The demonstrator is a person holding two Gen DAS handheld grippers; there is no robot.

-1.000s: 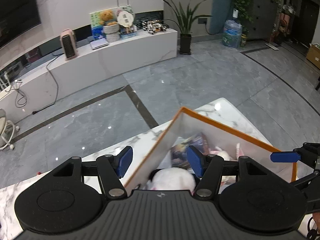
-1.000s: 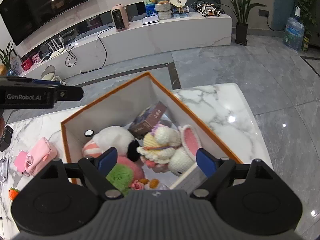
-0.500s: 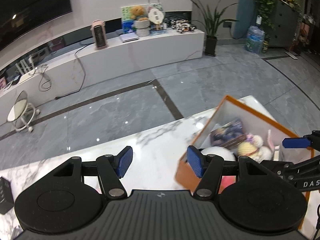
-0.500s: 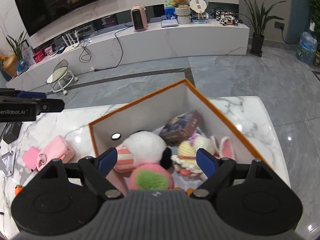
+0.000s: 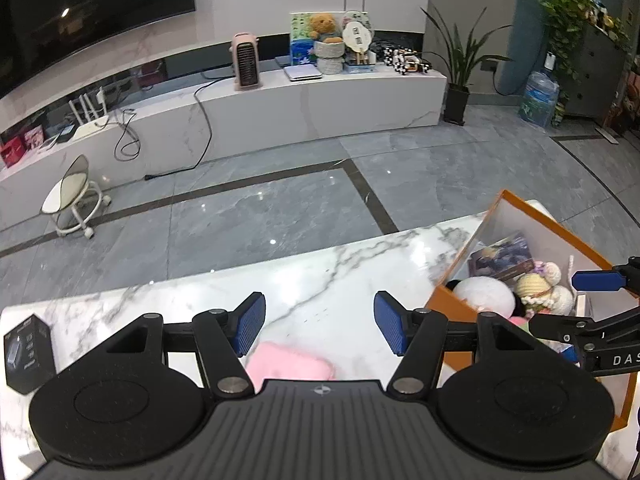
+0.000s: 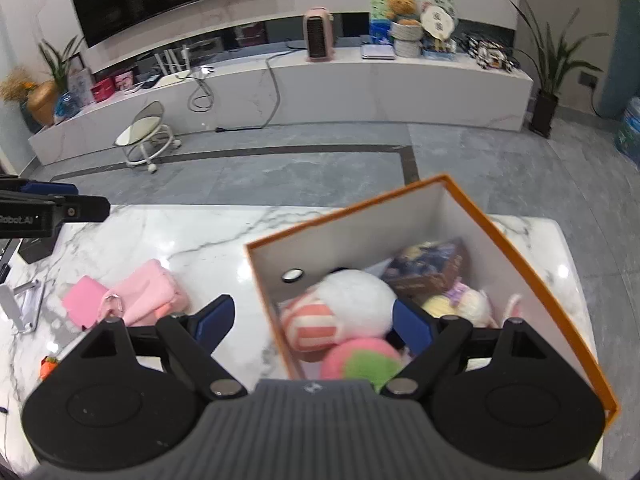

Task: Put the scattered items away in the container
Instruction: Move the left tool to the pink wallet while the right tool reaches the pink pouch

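An orange box (image 6: pixel 348 216) with white inner walls stands on the marble table (image 6: pixel 180 240), also visible at the right in the left wrist view (image 5: pixel 452 308). It holds a white plush (image 6: pixel 356 300), a pink-green ball (image 6: pixel 364 364), a crocheted doll (image 6: pixel 460 304) and a dark blue pack (image 6: pixel 428 268). My right gripper (image 6: pixel 314 320) is open above the box's left wall, holding nothing. A pink pouch (image 6: pixel 148 292) lies left of the box. My left gripper (image 5: pixel 320 322) hovers open just beyond the pink pouch (image 5: pixel 290 364), with nothing between its fingers.
A black box (image 5: pixel 28 352) sits at the table's left end. A small orange carrot-like item (image 6: pixel 50 366) and a white metal stand (image 6: pixel 16 308) lie near the left front. Beyond the far table edge is grey tiled floor with a small stool (image 6: pixel 144 136).
Both grippers have slid left. The left one left the box and now hangs over bare table by the pink pouch; the right one moved from the box's middle to its left wall. Jaws unchanged.
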